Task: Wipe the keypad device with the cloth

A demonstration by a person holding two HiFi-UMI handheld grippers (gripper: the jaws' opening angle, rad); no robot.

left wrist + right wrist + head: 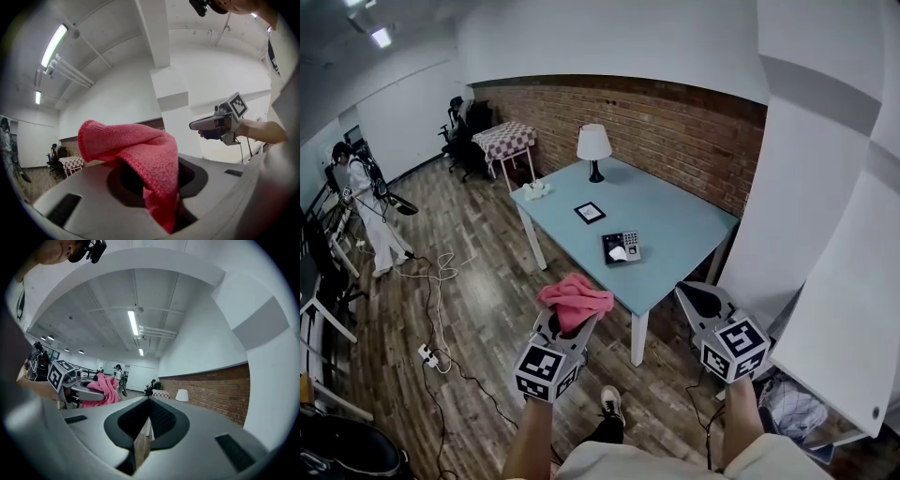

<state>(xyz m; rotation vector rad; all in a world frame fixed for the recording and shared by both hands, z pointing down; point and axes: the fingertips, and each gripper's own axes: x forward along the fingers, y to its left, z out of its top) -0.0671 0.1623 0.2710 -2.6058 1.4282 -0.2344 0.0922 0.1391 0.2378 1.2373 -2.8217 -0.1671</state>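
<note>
The keypad device [621, 247] lies flat near the front edge of the light-blue table [675, 234], dark with a pale patch on it. My left gripper [570, 317] is shut on a pink cloth [575, 299], which is bunched over its jaws, well short of the table and above the wood floor. The left gripper view shows the cloth [140, 150] draped over the jaws and pinched low down. My right gripper [701, 300] hangs by the table's front corner, shut, holding nothing. In its own view the jaws [146, 427] leave only a thin slit, and the cloth [106, 389] shows to the left.
On the table stand a white-shaded lamp [593, 148], a black square frame [590, 212] and a small white object [534, 189]. A brick wall [675, 131] runs behind. Cables and a power strip [426, 354] lie on the floor at left. A person [366, 206] stands far left.
</note>
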